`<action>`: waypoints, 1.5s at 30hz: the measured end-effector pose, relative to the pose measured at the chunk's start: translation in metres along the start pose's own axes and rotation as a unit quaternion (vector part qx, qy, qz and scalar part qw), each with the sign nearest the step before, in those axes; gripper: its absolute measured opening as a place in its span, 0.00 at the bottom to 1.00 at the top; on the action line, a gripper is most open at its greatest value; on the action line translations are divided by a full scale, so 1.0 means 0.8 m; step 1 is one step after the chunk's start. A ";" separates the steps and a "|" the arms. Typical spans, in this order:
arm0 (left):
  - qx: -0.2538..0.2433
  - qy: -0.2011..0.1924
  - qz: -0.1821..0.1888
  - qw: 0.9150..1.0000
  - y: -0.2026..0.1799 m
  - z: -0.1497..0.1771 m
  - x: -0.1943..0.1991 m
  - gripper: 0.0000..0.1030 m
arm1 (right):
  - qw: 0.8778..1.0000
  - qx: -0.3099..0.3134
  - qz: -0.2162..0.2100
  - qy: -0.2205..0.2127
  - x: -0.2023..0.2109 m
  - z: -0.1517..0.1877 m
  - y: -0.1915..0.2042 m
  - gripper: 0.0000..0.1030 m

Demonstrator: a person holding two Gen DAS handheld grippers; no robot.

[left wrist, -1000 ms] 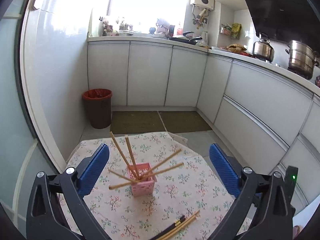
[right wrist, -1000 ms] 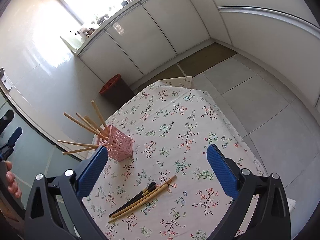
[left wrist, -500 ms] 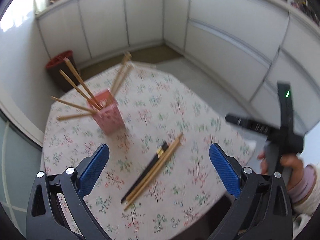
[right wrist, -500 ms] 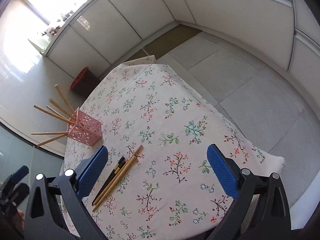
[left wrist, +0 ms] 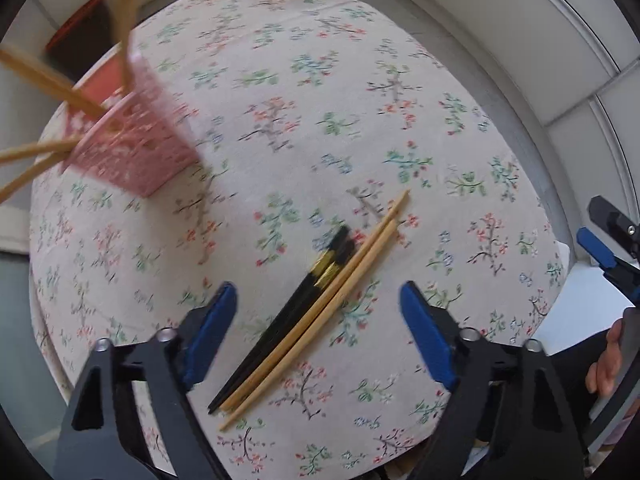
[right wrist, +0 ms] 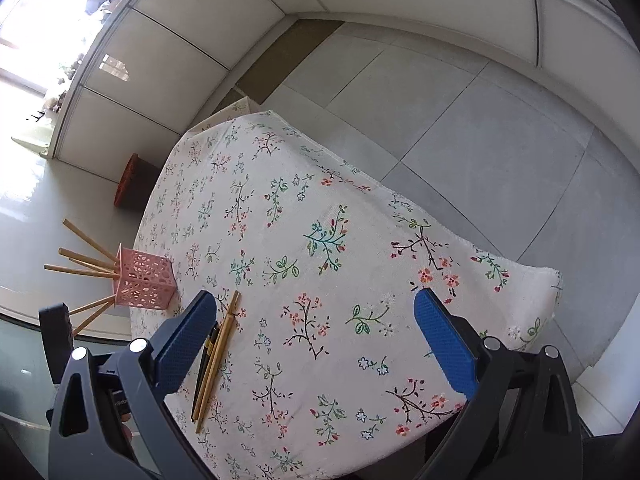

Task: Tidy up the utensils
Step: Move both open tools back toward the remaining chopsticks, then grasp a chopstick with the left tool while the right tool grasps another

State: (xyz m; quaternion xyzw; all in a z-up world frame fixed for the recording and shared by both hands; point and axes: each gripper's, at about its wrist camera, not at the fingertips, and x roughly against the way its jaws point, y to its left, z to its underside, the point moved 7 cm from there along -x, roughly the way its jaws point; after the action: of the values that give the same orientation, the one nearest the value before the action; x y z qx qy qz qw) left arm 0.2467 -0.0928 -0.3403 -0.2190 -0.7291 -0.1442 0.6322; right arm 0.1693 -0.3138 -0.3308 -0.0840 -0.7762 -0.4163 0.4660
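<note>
Two black chopsticks point(left wrist: 304, 308) and two wooden chopsticks point(left wrist: 340, 292) lie in a loose bundle on the floral tablecloth point(left wrist: 280, 60). My left gripper point(left wrist: 316, 300) points down over them. Its jaws are closing with the bundle between them, and the pads stand clear of it on both sides. A pink perforated holder point(left wrist: 132, 148) with several wooden chopsticks stands at the upper left. In the right wrist view, my right gripper point(right wrist: 314, 304) hangs open over bare cloth. The bundle point(right wrist: 216, 352) lies just beside its left finger, and the holder point(right wrist: 144, 284) is at the far left.
A red waste bin point(right wrist: 128, 184) stands on the floor beyond the table's far corner. White cabinets and a grey tile floor point(right wrist: 480, 120) surround the table. A hand point(left wrist: 608, 364) grips the right tool at the table's right edge.
The left gripper dropped toward the table and tipped down over the loose chopsticks, and its jaws narrowed. The right gripper sank closer to the tablecloth.
</note>
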 end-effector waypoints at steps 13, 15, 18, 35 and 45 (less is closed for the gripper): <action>-0.075 0.034 0.002 0.997 -0.052 -0.053 -0.047 0.44 | 0.999 -0.034 0.021 -0.019 0.006 -0.013 -0.025 0.94; -0.079 0.039 -0.002 0.996 -0.052 -0.056 -0.053 0.44 | 0.999 -0.036 0.027 -0.023 0.008 -0.014 -0.029 0.94; -0.085 0.043 -0.002 0.995 -0.055 -0.061 -0.063 0.34 | 0.999 -0.037 0.035 -0.020 0.007 -0.015 -0.034 0.94; -0.077 -0.067 0.014 0.995 -0.021 -0.034 0.007 0.05 | 0.994 0.077 0.075 0.032 -0.032 0.032 0.048 0.94; 0.018 -0.193 0.032 0.980 0.063 0.046 0.138 0.05 | 0.984 0.071 0.128 0.106 -0.136 0.091 0.129 0.75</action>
State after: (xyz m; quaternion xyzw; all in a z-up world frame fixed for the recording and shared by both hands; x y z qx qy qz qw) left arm 0.2289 -0.0162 -0.2410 -0.2542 -0.8327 -0.0659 0.4874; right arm 0.2352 -0.1670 -0.3750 -0.1050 -0.7330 -0.3037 0.5996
